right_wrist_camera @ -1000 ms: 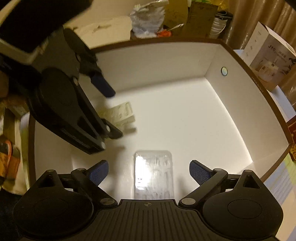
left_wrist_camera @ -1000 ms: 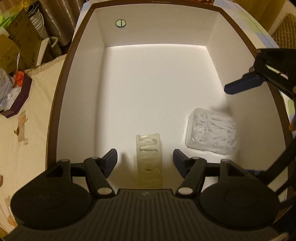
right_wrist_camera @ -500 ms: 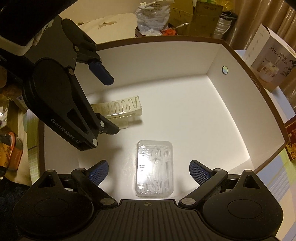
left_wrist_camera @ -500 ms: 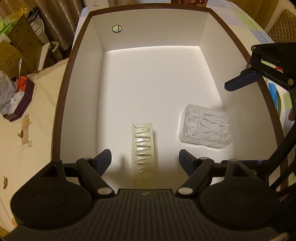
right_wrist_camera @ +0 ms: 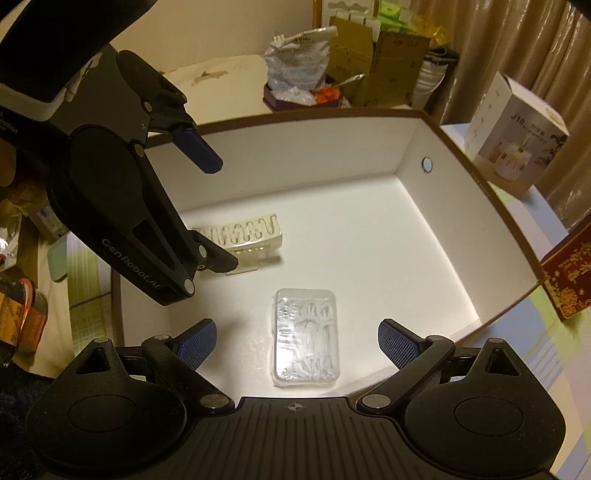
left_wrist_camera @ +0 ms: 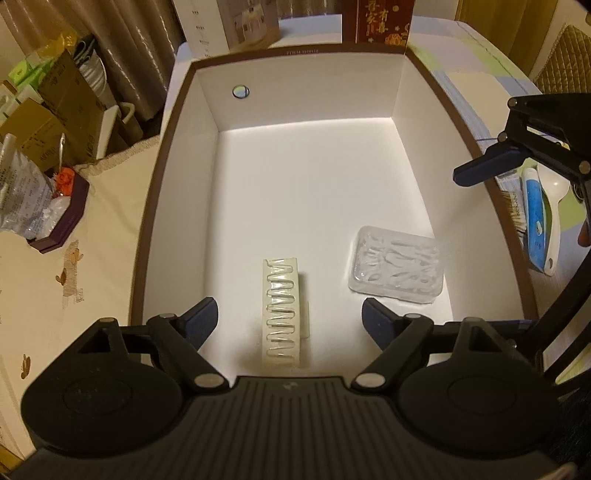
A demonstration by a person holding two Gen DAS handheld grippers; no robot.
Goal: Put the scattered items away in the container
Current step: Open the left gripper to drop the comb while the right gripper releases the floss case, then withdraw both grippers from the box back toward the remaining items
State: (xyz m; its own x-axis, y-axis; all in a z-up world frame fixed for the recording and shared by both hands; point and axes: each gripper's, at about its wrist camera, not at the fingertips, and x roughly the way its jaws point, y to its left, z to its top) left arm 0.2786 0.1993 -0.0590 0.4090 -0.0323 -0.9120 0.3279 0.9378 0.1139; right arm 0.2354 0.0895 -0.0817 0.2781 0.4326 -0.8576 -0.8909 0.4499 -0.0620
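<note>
Both tools hang above the white box (left_wrist_camera: 177, 206): left tool (left_wrist_camera: 288, 317), jaws just widened, over the ridged tray (left_wrist_camera: 282, 310); right tool (right_wrist_camera: 297, 339) spread over the clear case (right_wrist_camera: 306, 343); bare floor beyond toward the far wall.

— What lettering can be read?
— "GenRobot.AI" is printed in white on the left tool (right_wrist_camera: 218, 214). "J10" is seen on the white carton (right_wrist_camera: 517, 133).
— Anything else?
— Gold Chinese characters are carried by the red box (left_wrist_camera: 384, 20); they cannot be made out exactly.
</note>
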